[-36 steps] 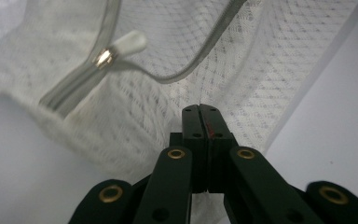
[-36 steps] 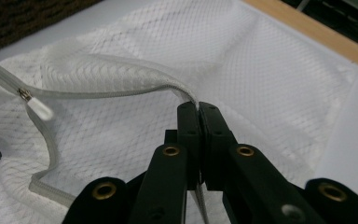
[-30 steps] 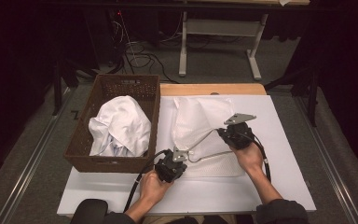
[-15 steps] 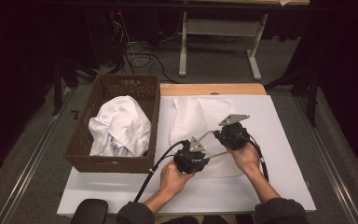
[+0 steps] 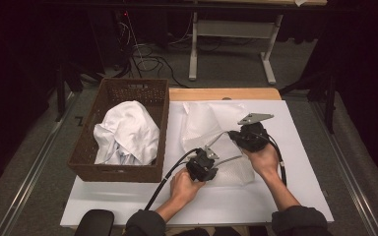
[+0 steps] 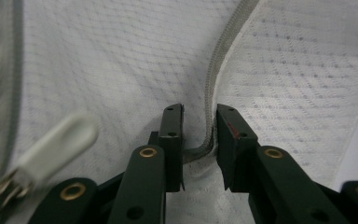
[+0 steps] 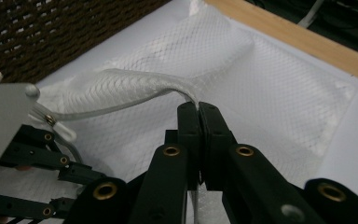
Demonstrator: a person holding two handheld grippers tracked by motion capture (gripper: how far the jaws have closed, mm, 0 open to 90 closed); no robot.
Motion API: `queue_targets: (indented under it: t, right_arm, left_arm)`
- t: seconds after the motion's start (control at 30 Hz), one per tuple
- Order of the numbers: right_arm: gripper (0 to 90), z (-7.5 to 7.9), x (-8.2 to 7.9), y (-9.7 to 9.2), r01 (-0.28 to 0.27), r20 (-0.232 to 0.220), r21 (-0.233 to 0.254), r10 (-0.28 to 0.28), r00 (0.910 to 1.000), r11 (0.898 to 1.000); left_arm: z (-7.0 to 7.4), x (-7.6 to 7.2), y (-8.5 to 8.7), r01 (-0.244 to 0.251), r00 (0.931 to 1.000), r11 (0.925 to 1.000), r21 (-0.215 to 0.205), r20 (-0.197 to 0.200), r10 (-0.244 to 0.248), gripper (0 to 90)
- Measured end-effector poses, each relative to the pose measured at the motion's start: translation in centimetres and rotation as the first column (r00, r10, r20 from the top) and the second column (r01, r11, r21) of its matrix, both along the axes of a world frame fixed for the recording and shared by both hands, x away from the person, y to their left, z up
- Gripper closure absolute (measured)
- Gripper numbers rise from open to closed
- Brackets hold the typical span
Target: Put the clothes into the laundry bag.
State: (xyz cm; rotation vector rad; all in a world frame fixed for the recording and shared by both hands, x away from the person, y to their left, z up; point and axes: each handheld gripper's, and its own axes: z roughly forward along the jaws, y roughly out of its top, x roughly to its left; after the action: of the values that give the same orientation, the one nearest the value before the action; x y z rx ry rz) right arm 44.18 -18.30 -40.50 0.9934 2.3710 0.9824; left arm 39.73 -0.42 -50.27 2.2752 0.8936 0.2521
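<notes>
On the white table (image 5: 295, 196): mesh laundry bag (image 5: 202, 123), zipper (image 6: 213, 74).
Right gripper (image 7: 198, 108) clamped on bag edge; left gripper (image 6: 199, 122) jaws just parted, zipper between them.

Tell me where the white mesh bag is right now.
In the high view the white mesh bag lies flat on the white table, just right of the wicker basket, with the right gripper pinching its edge.
</notes>
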Motion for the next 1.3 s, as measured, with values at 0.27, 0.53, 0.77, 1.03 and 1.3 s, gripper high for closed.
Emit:
queue_targets:
  t: [0.27,0.53,0.77,1.03,1.3]
  right_arm:
    - [89.6,0.3,0.1,0.1,-0.007,-0.012,-0.036,0.006,0.9999,0.999]
    - [89.6,-0.8,0.1,1.0,-0.036,-0.040,-0.060,0.034,0.9986,0.998]
    - [89.5,-1.1,0.1,1.1,-0.038,-0.049,-0.083,0.034,0.9982,0.996]
    - [89.5,-1.1,0.6,1.0,-0.034,-0.072,-0.046,0.031,0.9969,0.998]
    - [89.4,-1.0,0.3,0.9,-0.041,-0.064,-0.079,0.036,0.9973,0.996]
  left_arm:
    - [0.3,-0.3,0.1,0.009,1.0000,0.9997,0.022,0.002,-0.009,66.1]
    - [1.3,-1.0,0.3,0.031,0.9994,0.9991,0.030,-0.014,-0.030,54.3]
    - [4.0,-1.6,1.9,0.067,0.9975,0.9975,0.025,-0.026,-0.066,45.8]
    - [5.0,-1.4,2.8,0.076,0.9970,0.9935,0.085,-0.025,-0.074,40.4]
    - [6.4,-0.7,3.5,0.117,0.9929,0.9881,0.100,-0.032,-0.114,39.7]
